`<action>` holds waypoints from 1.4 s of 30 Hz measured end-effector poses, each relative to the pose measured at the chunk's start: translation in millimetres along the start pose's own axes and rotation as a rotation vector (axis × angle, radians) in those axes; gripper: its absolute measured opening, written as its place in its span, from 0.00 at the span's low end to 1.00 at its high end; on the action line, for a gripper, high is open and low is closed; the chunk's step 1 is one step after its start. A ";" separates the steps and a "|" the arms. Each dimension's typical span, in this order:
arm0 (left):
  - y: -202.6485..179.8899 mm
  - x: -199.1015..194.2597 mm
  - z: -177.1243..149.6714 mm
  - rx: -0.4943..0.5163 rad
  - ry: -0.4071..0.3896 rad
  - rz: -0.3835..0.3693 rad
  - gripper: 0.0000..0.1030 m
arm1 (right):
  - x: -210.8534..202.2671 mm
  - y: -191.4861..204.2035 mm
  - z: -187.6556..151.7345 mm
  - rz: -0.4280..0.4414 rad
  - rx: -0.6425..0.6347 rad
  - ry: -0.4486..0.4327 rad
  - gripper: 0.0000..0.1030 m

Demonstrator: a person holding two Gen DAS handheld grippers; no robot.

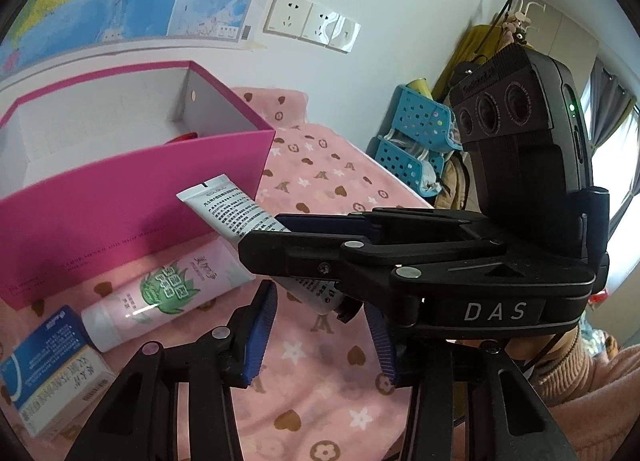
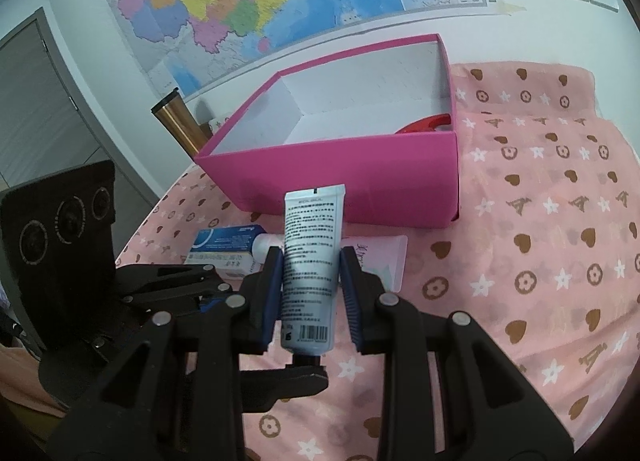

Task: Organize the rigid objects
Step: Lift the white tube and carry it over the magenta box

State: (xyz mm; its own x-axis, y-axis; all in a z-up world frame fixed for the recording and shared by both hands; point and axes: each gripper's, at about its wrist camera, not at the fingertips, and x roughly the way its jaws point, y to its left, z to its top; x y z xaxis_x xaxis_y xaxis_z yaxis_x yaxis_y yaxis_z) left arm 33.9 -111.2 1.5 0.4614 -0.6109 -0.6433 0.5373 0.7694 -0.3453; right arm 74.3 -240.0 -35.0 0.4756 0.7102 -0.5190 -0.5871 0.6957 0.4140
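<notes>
My right gripper (image 2: 312, 281) is shut on a white tube (image 2: 311, 261) with black print, held upright above the pink cloth, in front of the open pink box (image 2: 360, 177). The left wrist view shows the same tube (image 1: 232, 211) clamped in the right gripper (image 1: 280, 241), near the box's front wall (image 1: 120, 221). My left gripper (image 1: 324, 325) is open and empty, just below the tube's cap. A pink tube (image 1: 160, 293) and a blue and white carton (image 1: 52, 369) lie on the cloth before the box. A red object (image 2: 428, 125) lies inside the box.
The pink patterned cloth (image 2: 540, 241) covers the surface. A bronze tumbler (image 2: 180, 125) stands left of the box by the wall. Blue baskets (image 1: 416, 133) hang at the right. A map and wall sockets (image 1: 312, 21) are behind the box.
</notes>
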 end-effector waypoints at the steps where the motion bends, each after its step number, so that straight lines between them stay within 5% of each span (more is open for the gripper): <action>1: 0.0 -0.8 0.7 0.002 -0.003 0.000 0.43 | -0.7 0.6 0.8 0.001 -0.002 -0.003 0.30; 42: 17.9 -11.3 60.1 0.046 -0.107 0.088 0.35 | -8.8 6.6 71.3 -0.004 -0.089 -0.127 0.30</action>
State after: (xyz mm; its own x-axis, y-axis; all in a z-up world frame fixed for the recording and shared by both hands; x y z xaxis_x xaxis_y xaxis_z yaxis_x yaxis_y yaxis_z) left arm 80.7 -101.8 43.7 0.5792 -0.5598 -0.5927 0.5220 0.8131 -0.2578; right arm 112.9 -234.0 25.6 0.5537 0.7195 -0.4193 -0.6380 0.6901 0.3417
